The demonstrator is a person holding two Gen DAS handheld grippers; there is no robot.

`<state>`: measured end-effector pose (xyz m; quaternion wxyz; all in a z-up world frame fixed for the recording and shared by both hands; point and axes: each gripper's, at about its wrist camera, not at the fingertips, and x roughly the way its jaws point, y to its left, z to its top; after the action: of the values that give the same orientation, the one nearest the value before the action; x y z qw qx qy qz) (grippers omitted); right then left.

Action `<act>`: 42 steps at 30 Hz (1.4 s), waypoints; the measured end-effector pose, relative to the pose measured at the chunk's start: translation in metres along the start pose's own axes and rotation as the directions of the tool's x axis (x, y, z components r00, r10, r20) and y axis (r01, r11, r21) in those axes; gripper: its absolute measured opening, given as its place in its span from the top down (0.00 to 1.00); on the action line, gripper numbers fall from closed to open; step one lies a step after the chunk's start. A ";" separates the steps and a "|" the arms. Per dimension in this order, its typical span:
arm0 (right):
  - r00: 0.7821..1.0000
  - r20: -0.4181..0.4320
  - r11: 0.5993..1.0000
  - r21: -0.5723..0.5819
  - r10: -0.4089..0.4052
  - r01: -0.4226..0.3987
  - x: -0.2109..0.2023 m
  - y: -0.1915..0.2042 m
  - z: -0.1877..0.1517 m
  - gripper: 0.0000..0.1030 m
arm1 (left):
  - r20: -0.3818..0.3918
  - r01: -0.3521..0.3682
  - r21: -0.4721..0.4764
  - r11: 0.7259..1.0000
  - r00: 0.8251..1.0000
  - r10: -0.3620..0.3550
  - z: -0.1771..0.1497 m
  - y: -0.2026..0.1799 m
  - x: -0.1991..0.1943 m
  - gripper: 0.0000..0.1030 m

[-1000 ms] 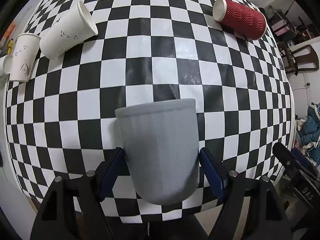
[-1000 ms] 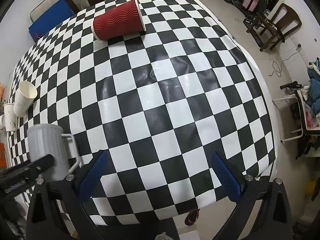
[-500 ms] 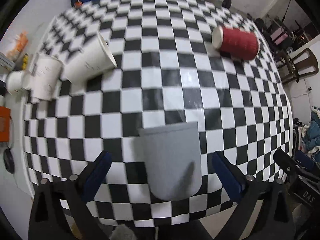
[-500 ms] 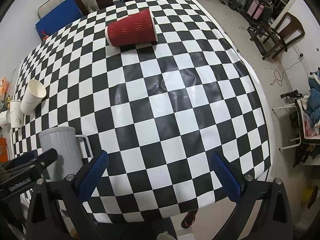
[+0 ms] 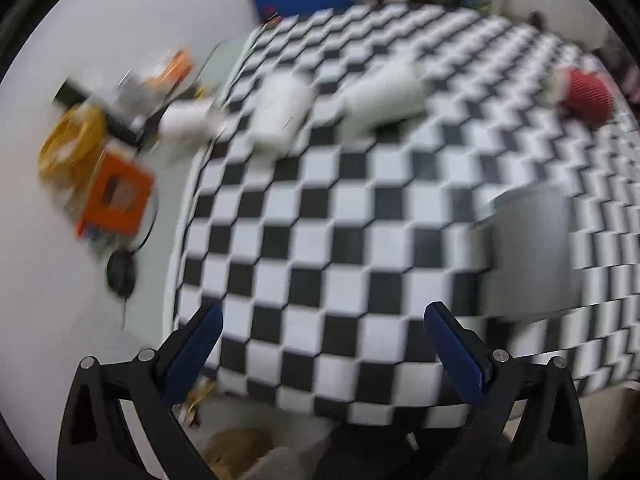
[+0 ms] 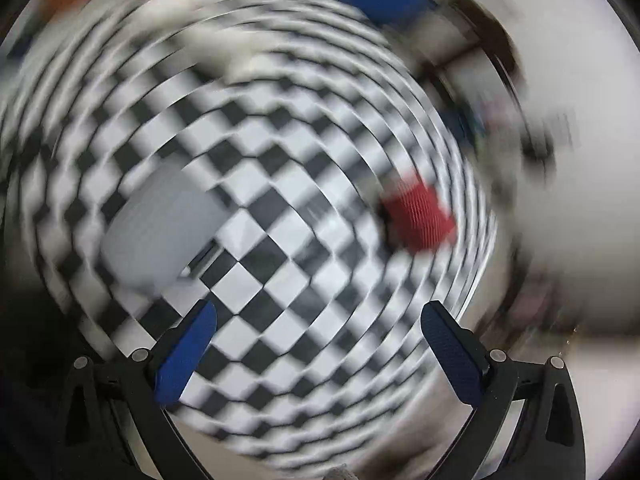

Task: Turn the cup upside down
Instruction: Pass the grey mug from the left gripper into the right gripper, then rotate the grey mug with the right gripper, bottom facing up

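Observation:
A grey mug (image 5: 532, 252) stands mouth-down on the checkered table (image 5: 340, 240), to the right of my left gripper (image 5: 324, 340). The left gripper is open, empty and pulled back from the mug. In the right wrist view the mug (image 6: 160, 232) is at the left, blurred, with its handle toward the centre. My right gripper (image 6: 320, 340) is open and empty above the table. Both views are motion-blurred. A red ribbed cup (image 5: 586, 96) lies on its side far right; it also shows in the right wrist view (image 6: 420, 216).
Two white paper cups (image 5: 384, 96) (image 5: 280, 112) lie or stand near the table's far left edge, and a third white cup (image 5: 186, 122) is just off it. An orange box (image 5: 118, 196), yellow items and a black cable sit on the floor to the left.
My left gripper let go of the grey mug, opened wide and swung back and left. The right gripper view has rotated fast, and the mug stands alone on the table.

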<state>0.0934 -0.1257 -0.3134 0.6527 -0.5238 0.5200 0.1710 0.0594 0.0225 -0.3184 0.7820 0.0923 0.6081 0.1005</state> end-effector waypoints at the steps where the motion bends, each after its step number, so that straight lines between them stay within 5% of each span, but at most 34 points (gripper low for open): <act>1: 0.998 0.042 0.978 -0.199 -0.049 0.057 -0.003 0.022 0.009 0.00 | -0.015 -0.006 -0.018 1.000 1.000 0.006 -0.004 0.003 0.010 0.00; 2: 0.993 0.079 0.930 -0.351 -0.083 0.105 -0.004 0.040 0.012 0.00 | -0.026 -0.001 -0.038 0.999 1.000 0.000 -0.007 0.005 0.018 0.00; 3: 0.983 0.129 0.830 -0.528 -0.127 0.177 -0.003 0.062 0.013 0.00 | -0.039 0.008 -0.069 0.998 0.999 -0.010 -0.009 0.005 0.027 0.00; 5: 0.945 0.258 0.538 -0.777 -0.203 0.328 0.006 0.101 0.002 0.00 | -0.057 0.014 -0.115 0.993 0.998 -0.021 -0.014 0.007 0.041 0.00; 8: 0.892 0.407 0.123 -0.892 -0.195 0.434 0.026 0.128 -0.018 0.00 | -0.067 0.035 -0.169 0.985 0.997 -0.047 -0.017 0.008 0.055 0.00; 11: 0.868 0.473 -0.173 -0.877 -0.149 0.448 0.048 0.137 -0.033 0.02 | -0.066 0.049 -0.193 0.980 0.996 -0.063 -0.021 0.009 0.060 0.00; 14: 0.858 0.502 -0.328 -0.833 -0.111 0.445 0.068 0.144 -0.042 0.05 | -0.060 0.065 -0.199 0.978 0.995 -0.079 -0.018 0.006 0.061 0.00; 17: 0.870 0.484 -0.390 -0.823 -0.099 0.413 0.084 0.147 -0.045 0.17 | -0.055 0.071 -0.192 0.979 0.995 -0.083 -0.016 0.007 0.064 0.00; 22: 0.878 0.471 -0.349 -0.839 -0.081 0.418 0.092 0.152 -0.046 0.19 | -0.049 0.084 -0.184 0.979 0.994 -0.095 -0.011 0.008 0.064 0.00; 24: 0.894 0.441 -0.298 -0.866 -0.076 0.402 0.089 0.152 -0.043 0.20 | -0.040 0.091 -0.180 0.980 0.994 -0.099 -0.009 0.007 0.060 0.00; 27: 0.926 0.372 -0.158 -0.920 -0.068 0.358 0.081 0.149 -0.033 0.20 | -0.030 0.075 -0.183 0.980 0.996 -0.082 -0.002 0.011 0.055 0.00; 30: 0.959 0.278 0.077 -0.956 -0.059 0.282 0.070 0.136 -0.015 0.20 | -0.016 0.068 -0.207 0.976 0.997 -0.073 0.006 0.022 0.051 0.00; 33: 0.993 0.114 0.409 -0.906 -0.003 0.105 0.058 0.112 0.015 0.20 | 0.017 0.066 -0.232 0.971 0.998 -0.064 0.015 0.031 0.043 0.00; 36: 0.991 -0.044 0.714 -0.689 0.127 -0.122 0.059 0.070 0.041 0.20 | 0.062 0.082 -0.228 0.970 0.996 -0.070 0.024 0.031 0.034 0.00; 39: 0.949 -0.155 0.846 -0.432 0.273 -0.314 0.071 0.034 0.052 0.20 | 0.076 0.111 -0.207 0.972 0.992 -0.097 0.031 0.026 0.032 0.00; 42: 0.863 -0.279 0.874 -0.130 0.421 -0.468 0.098 0.009 0.052 0.20 | 0.071 0.126 -0.196 0.972 0.991 -0.115 0.035 0.018 0.032 0.00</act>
<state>0.1519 -0.1093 -0.4069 0.4730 -0.4670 0.6834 0.3021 0.1000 0.0480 -0.3344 0.8097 -0.0208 0.5760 0.1106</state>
